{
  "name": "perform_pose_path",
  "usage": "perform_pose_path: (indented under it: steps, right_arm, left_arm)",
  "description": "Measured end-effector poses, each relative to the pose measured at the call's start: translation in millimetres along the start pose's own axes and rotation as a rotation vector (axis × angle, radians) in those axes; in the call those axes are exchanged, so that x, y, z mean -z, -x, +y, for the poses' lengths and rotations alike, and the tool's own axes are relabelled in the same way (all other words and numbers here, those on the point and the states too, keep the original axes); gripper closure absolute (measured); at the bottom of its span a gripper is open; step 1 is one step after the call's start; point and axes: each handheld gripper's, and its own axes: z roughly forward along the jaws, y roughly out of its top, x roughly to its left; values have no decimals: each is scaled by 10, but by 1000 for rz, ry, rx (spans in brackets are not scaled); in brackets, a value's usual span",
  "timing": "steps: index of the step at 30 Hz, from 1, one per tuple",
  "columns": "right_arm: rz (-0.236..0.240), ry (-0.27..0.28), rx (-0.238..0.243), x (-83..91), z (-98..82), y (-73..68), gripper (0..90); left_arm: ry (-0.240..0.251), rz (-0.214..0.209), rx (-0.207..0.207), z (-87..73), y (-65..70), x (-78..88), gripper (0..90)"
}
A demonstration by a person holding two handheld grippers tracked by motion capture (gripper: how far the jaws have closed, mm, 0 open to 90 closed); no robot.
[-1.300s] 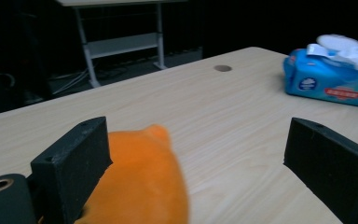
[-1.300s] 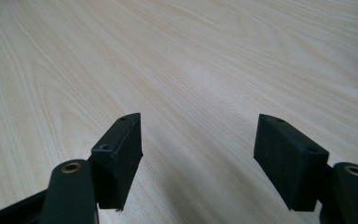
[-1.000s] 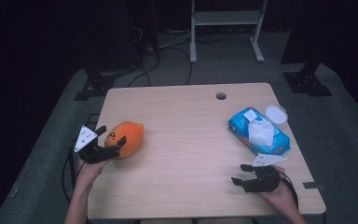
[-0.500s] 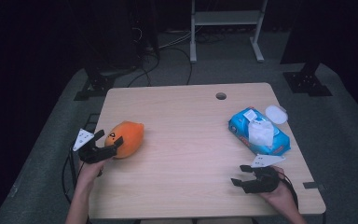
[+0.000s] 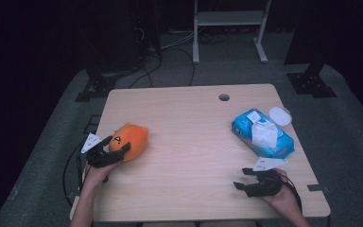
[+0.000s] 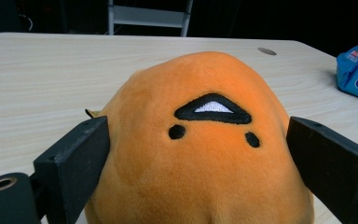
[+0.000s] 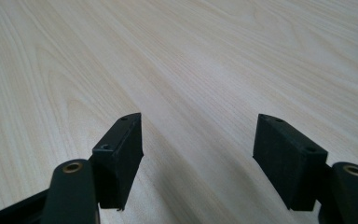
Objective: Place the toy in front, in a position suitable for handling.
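Note:
An orange plush toy (image 5: 133,134) with a stitched face lies near the left edge of the wooden table (image 5: 184,123). My left gripper (image 5: 118,143) is open, with its jaws standing wide on either side of the plush (image 6: 205,84). In the left gripper view (image 6: 196,154) both jaws sit right against the toy's flanks, and the fabric does not look squeezed. My right gripper (image 5: 241,178) rests low over the table's front right, open, pointing left. Only bare wood lies between its jaws (image 7: 198,154).
A blue pack of wet wipes (image 5: 262,135) with a white tissue sticking out lies at the right, and a white round lid (image 5: 280,115) sits just beyond it. A cable hole (image 5: 224,97) is near the far edge. Cables and stand legs surround the table on the floor.
The left gripper has shifted slightly around the near end of the plush. The plush, the wipes and the right gripper have stayed in place.

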Motion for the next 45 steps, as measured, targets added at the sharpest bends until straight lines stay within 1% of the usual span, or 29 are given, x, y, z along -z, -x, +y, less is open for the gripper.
perform_pose_path:
  steps: [1, 3, 4, 9, 15, 18, 19, 22, 27, 31, 34, 36, 37, 39, 45]
  right_arm:
    - [0, 0, 1, 1, 0, -1, 316]
    - [1, 0, 0, 1, 0, -1, 316]
    - [0, 0, 0, 0, 0, 0, 316]
    - [-1, 0, -1, -3, 1, -4, 316]
    - [-5, 2, 1, 2, 2, -5, 316]
    - [-6, 2, 4, 7, 2, -6, 316]
    - [-6, 3, 2, 10, 3, -7, 316]
    - [-6, 3, 5, 7, 2, -4, 315]
    - [-5, 3, 5, 6, 3, -6, 316]
    - [-6, 3, 5, 3, 2, -4, 316]
    - [-4, 3, 4, 3, 3, -6, 315]
    - [-4, 3, 5, 3, 3, -5, 316]
    - [-4, 3, 4, 4, 3, -5, 316]
    - [-4, 5, 2, 8, 3, -5, 315]
    - [-4, 6, 1, 11, 4, -4, 316]
  left_arm:
    - [-3, 0, -4, -1, 1, 1, 107]
    - [-11, -2, -6, -2, 3, 6, 126]
    - [-14, 4, -10, -1, 5, 8, 137]
    - [-26, 9, -18, 9, 8, 21, 215]
    - [-32, 34, -8, 32, 37, 39, 318]
    - [-27, 29, 8, 33, 35, 42, 341]
    - [-25, 23, 16, 33, 26, 45, 348]
    - [-4, 16, 61, 34, 5, 56, 370]
    - [12, 7, 90, 37, -14, 67, 389]
    - [33, -11, 112, 40, -16, 73, 391]
    - [34, -17, 105, 45, -7, 75, 400]
    - [38, -23, 109, 52, -2, 77, 405]
    - [42, -30, 117, 56, 0, 80, 405]
    - [48, -46, 118, 66, 12, 87, 405]
    - [65, -86, 111, 119, 82, 102, 407]
